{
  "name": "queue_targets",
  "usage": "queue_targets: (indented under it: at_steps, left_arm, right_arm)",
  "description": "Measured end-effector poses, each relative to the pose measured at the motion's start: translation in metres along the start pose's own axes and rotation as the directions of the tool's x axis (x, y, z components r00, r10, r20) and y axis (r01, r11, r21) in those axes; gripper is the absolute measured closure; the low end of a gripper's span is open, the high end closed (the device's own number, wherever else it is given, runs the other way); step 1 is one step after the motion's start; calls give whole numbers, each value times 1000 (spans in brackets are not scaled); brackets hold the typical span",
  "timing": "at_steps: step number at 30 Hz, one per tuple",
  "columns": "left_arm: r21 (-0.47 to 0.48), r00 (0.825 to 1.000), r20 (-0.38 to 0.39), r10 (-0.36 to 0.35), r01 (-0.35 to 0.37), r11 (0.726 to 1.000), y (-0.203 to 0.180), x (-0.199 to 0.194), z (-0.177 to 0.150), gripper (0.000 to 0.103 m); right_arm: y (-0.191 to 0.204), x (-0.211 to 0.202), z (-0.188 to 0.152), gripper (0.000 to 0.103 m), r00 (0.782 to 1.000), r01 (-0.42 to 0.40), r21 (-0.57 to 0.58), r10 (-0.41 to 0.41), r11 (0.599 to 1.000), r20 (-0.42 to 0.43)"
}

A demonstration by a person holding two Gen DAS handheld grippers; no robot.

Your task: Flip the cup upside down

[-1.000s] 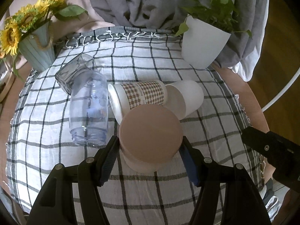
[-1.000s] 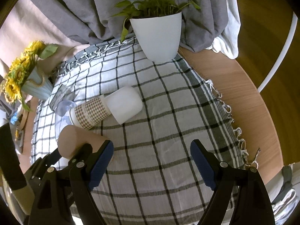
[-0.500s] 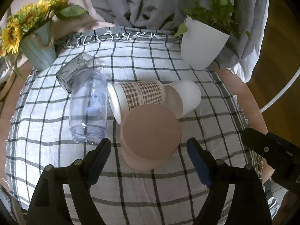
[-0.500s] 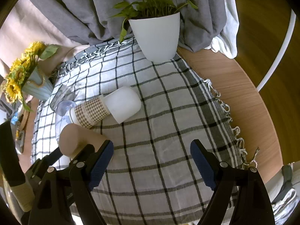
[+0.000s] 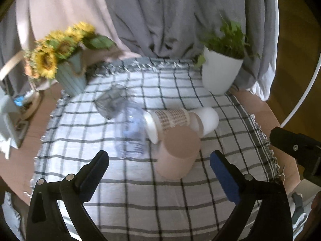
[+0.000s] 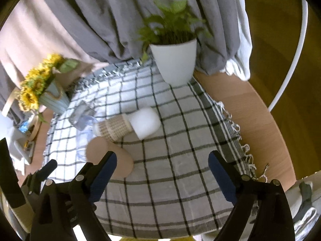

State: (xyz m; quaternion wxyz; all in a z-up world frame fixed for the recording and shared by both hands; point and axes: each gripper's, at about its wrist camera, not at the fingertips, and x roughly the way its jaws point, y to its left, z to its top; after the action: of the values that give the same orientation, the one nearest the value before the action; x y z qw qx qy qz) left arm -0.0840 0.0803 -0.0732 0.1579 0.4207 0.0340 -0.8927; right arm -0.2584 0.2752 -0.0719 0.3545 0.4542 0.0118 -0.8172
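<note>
We have opened the left hand-held gripper (image 5: 159,167) wide and drawn it back from the tan cup (image 5: 177,153), which now stands free, apparently upside down, on the checked tabletop (image 5: 140,200), while the right hand-held gripper (image 6: 160,170) hangs open and empty.

We see a checked tablecloth (image 5: 140,190) spread over a wooden table (image 6: 250,108). At the far left stands a ribbed blue vase (image 5: 71,80) of sunflowers (image 5: 46,62); at the far right, a white pot (image 6: 174,60) holding a green plant (image 6: 172,26). Grey curtains (image 5: 160,16) hang behind them. A white hoop (image 6: 293,60) curves along the right.
</note>
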Motion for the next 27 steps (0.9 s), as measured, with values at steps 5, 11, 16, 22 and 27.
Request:
queue_targets:
  at_steps: [5, 11, 16, 22, 27]
  left_arm:
    - [-53, 998, 36, 52, -50, 997, 20, -30, 1, 0]
    - [-106, 993, 71, 99, -91, 990, 39, -62, -3, 0]
    - [-113, 982, 117, 149, -136, 984, 45, -82, -6, 0]
    - [-132, 976, 135, 169, -152, 980, 53, -92, -9, 0]
    - [-153, 972, 139, 188, -167, 974, 58, -97, -11, 0]
  right_arm:
    - [13, -22, -4, 10, 997, -35, 12, 34, 999, 69]
    - [29, -41, -13, 10, 992, -62, -33, 66, 998, 108]
    - [40, -46, -21, 10, 990, -90, -51, 95, 995, 107]
    - [51, -49, -27, 10, 988, -104, -73, 111, 992, 108]
    - [57, -54, -30, 10, 986, -106, -80, 116, 991, 120]
